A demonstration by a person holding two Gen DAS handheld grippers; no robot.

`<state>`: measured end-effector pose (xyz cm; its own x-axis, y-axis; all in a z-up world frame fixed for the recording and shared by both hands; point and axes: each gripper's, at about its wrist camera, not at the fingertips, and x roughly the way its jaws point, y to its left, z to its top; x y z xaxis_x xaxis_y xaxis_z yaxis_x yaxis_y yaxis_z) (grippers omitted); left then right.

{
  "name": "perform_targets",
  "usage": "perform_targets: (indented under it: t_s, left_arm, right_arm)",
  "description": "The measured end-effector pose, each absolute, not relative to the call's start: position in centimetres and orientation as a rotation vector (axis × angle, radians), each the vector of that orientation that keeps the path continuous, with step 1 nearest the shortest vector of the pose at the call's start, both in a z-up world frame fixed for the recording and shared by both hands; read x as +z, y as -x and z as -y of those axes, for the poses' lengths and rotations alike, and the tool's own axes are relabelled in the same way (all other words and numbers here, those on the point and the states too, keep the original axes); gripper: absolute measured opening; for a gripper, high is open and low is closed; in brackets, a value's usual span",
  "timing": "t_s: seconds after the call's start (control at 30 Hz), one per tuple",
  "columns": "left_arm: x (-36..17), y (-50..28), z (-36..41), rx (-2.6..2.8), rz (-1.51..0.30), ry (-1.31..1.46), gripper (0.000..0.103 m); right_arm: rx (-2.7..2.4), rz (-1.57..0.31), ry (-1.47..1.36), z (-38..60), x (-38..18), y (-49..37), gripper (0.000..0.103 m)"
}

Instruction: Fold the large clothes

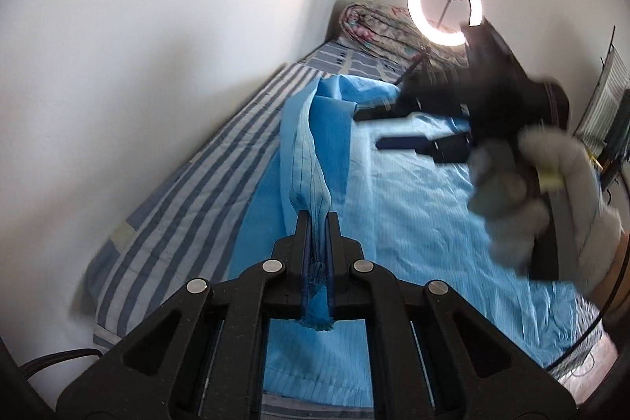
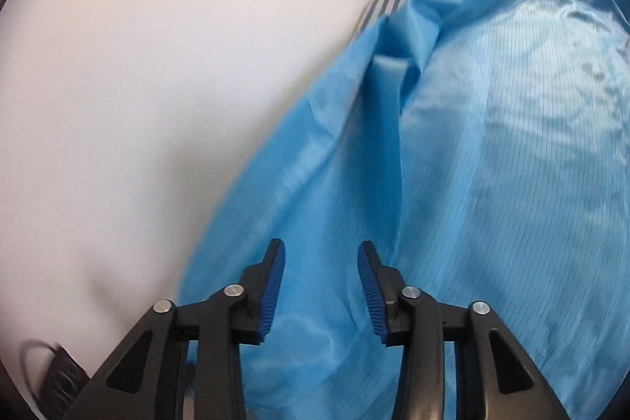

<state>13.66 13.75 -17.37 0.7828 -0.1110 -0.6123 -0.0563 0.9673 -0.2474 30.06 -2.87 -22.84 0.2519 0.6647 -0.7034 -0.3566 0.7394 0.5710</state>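
Observation:
A large light-blue garment (image 1: 413, 207) with fine pinstripes lies spread over a striped bed. My left gripper (image 1: 318, 219) is shut on a bunched edge of it, and the cloth rises in a taut band (image 1: 311, 144) from the bed to the jaws. In the left wrist view my right gripper (image 1: 388, 128) hovers over the far part of the garment, held by a gloved hand (image 1: 527, 184), blurred. In the right wrist view the right gripper (image 2: 321, 254) stands open above the blue garment (image 2: 472, 144), its blue pads (image 2: 275, 298) apart with nothing between them.
The striped bedsheet (image 1: 189, 176) runs along a white wall (image 1: 157, 26) on the left. A rolled patterned quilt (image 1: 378, 22) and a lit ring light (image 1: 445, 10) stand at the bed's far end. A dark cable (image 2: 51, 372) lies at the lower left.

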Motion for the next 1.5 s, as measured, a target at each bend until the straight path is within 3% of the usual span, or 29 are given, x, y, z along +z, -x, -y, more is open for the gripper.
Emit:
perform_targets:
  t_s: [0.2,0.23,0.3,0.4,0.67,0.73,0.77,0.8,1.0,1.2,1.5]
  left_arm:
    - [-17.8,-13.2,-10.4,-0.095,-0.688,0.178,0.004]
    - [-17.8,-13.1,-9.9,-0.109,-0.69,0.162,0.004]
    - [-17.9,-13.0,-9.0,-0.139,-0.694,0.132,0.004]
    - [-17.9,-12.8,-7.0,-0.192,-0.7,0.119,0.004]
    - [-17.5,-10.9,-4.1,-0.328,-0.719,0.098,0.004]
    - [-17.4,-10.1,-4.3,-0.35,-0.734,0.123,0.019]
    - [-17.4,-9.8,-4.6,-0.36,-0.743,0.146,0.034]
    - [-17.4,-9.4,-5.0,-0.365,-0.747,0.172,0.042]
    - [-18.8,-9.0,-8.4,-0.293,-0.81,0.263,0.042]
    - [-22.6,-11.1,-11.2,-0.265,-0.931,0.457,0.042]
    - [-26.1,-13.4,-7.7,-0.386,-1.052,0.524,0.041]
  right_arm:
    - [0.73,-1.137,-0.342,0.9,-22.1,-31.7,0.053]
    - [0.716,-1.153,-0.333,0.5,-22.5,-32.0,0.049]
    - [0.714,-1.177,-0.323,0.3,-23.3,-31.6,0.023]
    - [0.74,-1.179,-0.317,0.0,-23.6,-30.6,0.0]
    - [0.724,-1.071,-0.394,7.1,-21.4,-27.7,0.0]
    - [0.696,-1.067,-0.437,9.8,-21.9,-26.6,0.0]
    - [0.688,-1.072,-0.456,10.9,-21.9,-25.5,0.0]
    - [0.669,-1.081,-0.462,12.0,-22.5,-25.0,0.0]
    - [0.561,-1.174,-0.49,16.8,-26.4,-23.2,0.0]
    - [0.44,-1.279,-0.346,17.7,-28.9,-22.8,0.0]
    - [0.406,-1.3,-0.289,17.8,-28.7,-22.7,0.0]
